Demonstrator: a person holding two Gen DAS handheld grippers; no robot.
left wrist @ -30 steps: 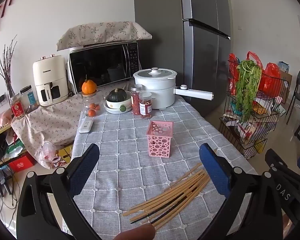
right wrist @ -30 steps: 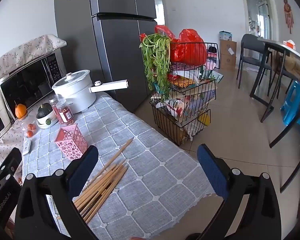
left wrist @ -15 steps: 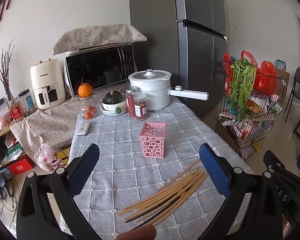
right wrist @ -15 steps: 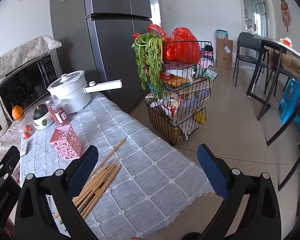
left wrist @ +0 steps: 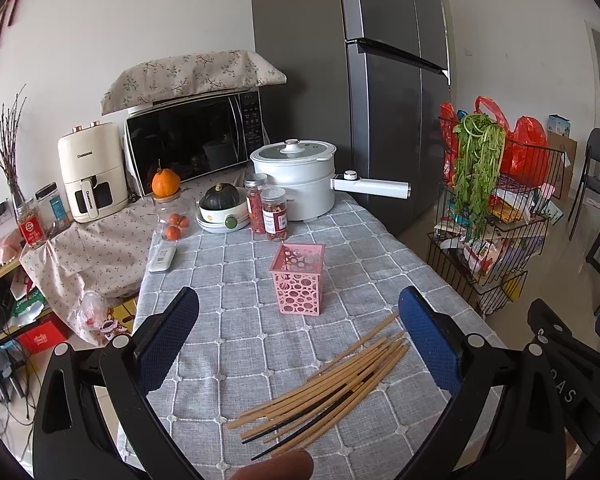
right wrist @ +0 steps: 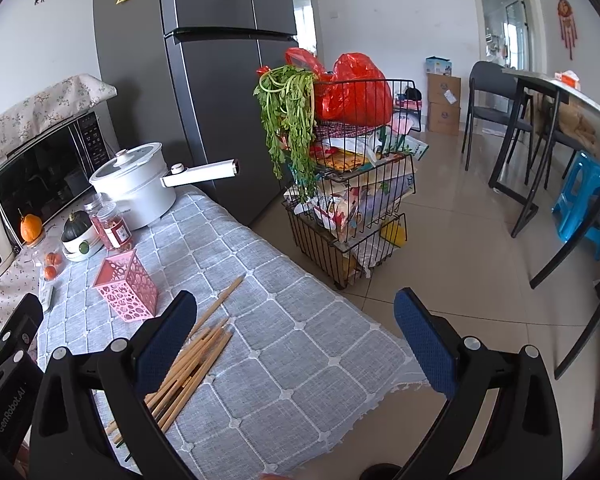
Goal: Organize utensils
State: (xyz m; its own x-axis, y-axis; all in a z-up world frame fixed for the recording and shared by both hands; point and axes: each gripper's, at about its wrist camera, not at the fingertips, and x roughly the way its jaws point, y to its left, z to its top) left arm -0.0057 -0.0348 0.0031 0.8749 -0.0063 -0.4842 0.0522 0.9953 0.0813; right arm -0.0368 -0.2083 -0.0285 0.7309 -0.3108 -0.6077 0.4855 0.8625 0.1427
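Note:
A loose pile of wooden chopsticks [left wrist: 332,376], with a couple of dark ones among them, lies on the grey checked tablecloth [left wrist: 236,304] near the front edge. An empty pink perforated holder [left wrist: 298,280] stands upright just beyond them. My left gripper [left wrist: 296,332] is open and empty, held above the table in front of the chopsticks. My right gripper [right wrist: 296,336] is open and empty over the table's right corner; the chopsticks [right wrist: 196,360] lie by its left finger and the holder [right wrist: 126,284] is further left.
At the table's far end stand a white pot [left wrist: 296,176] with a long handle, two red-filled jars [left wrist: 268,210], a bowl with a squash [left wrist: 222,208] and a remote [left wrist: 162,254]. A wire rack with greens [right wrist: 340,184] stands right of the table.
Both grippers have risen and pulled back slightly, so the table and chopsticks sit lower and smaller in view. Both stay open. Nothing on the table has moved.

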